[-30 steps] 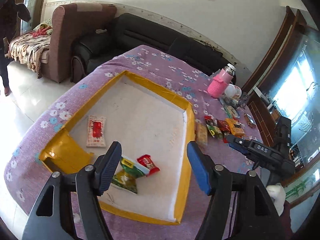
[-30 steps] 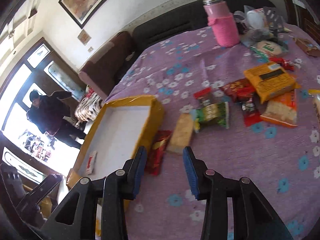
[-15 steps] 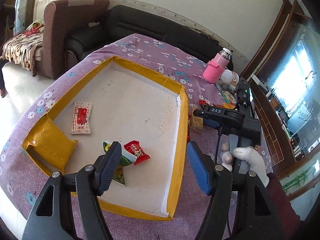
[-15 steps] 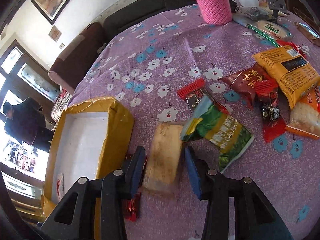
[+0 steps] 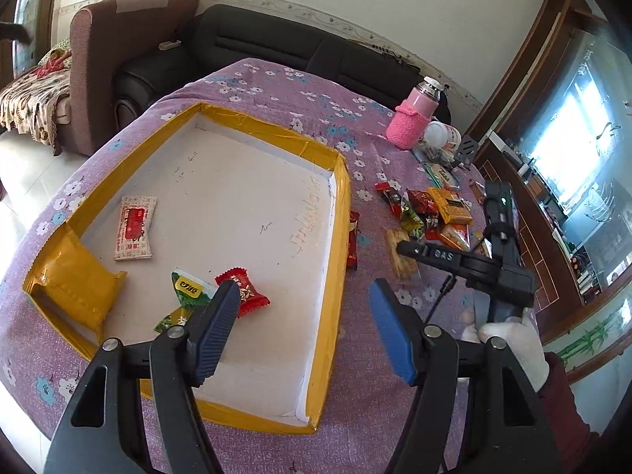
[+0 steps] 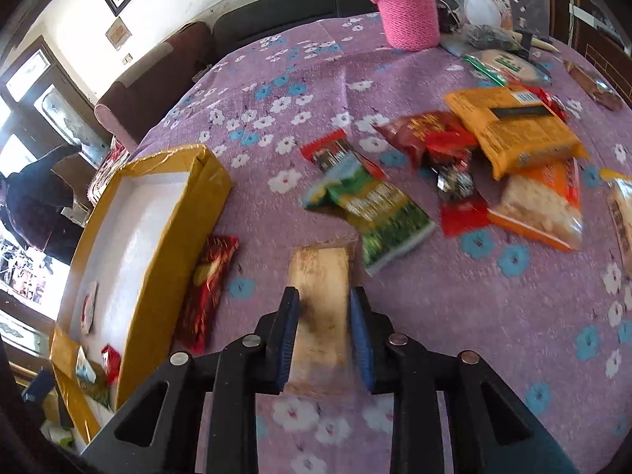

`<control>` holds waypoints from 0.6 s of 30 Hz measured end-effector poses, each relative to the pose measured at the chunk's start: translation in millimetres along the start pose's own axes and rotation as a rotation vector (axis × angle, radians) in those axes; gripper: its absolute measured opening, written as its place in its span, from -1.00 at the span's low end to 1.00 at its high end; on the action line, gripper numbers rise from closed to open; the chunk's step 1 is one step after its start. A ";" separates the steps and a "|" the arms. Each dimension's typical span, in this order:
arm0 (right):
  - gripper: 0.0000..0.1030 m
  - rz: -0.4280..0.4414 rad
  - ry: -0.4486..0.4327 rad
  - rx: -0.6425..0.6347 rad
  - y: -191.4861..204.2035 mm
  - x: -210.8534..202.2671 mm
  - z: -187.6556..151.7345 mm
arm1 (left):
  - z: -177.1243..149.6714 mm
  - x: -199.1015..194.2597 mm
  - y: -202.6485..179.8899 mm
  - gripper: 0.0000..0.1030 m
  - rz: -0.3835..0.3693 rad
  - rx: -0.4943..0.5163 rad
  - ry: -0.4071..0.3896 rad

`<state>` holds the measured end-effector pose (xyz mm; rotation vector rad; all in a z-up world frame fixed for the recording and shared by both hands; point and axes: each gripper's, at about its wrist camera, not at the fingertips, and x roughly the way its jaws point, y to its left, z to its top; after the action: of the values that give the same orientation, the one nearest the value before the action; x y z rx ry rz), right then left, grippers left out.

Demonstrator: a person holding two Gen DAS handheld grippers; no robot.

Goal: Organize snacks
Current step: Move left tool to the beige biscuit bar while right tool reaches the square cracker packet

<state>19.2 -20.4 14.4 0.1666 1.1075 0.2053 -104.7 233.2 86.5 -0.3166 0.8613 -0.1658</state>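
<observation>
A shallow tray with yellow taped walls lies on the purple flowered tablecloth. In it lie a white-and-red packet, a green packet and a red candy. My left gripper hangs open over the tray's near end with nothing between its fingers. My right gripper points down at the table to the right of the tray. It is shut on a tan snack packet, one pad on each long edge. The packet still lies on the cloth.
A long red packet lies against the tray's outer wall. Beyond the tan packet sit a green packet, red packets, an orange packet and a cracker bag. A pink-sleeved bottle stands at the far edge. Sofas stand behind the table.
My right gripper came down over the tan packet and its fingers closed onto it. My left gripper drifted a little over the tray, still open.
</observation>
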 end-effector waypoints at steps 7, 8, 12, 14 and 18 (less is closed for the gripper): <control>-0.49 0.239 0.090 0.074 -62.5 -45.6 -37.8 | -0.5 18.3 -39.0 0.31 -0.044 0.077 0.037; -0.44 0.244 0.036 0.119 -79.9 -57.8 -33.7 | -2.1 21.2 -45.9 0.31 -0.047 0.090 0.047; 0.12 0.024 -0.241 0.277 -163.0 -106.8 -9.1 | -6.7 32.9 -68.5 0.31 -0.046 0.142 0.081; 0.25 -0.111 -0.315 0.335 -196.7 -119.2 1.1 | -7.2 41.1 -75.6 0.31 -0.036 0.155 0.100; 0.33 -0.218 -0.293 0.367 -232.4 -108.6 19.1 | -8.4 64.0 -90.9 0.30 -0.036 0.173 0.151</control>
<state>8.3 -272.9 62.4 0.3884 0.8549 -0.2147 -71.5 128.7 66.4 -0.1595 0.9838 -0.2987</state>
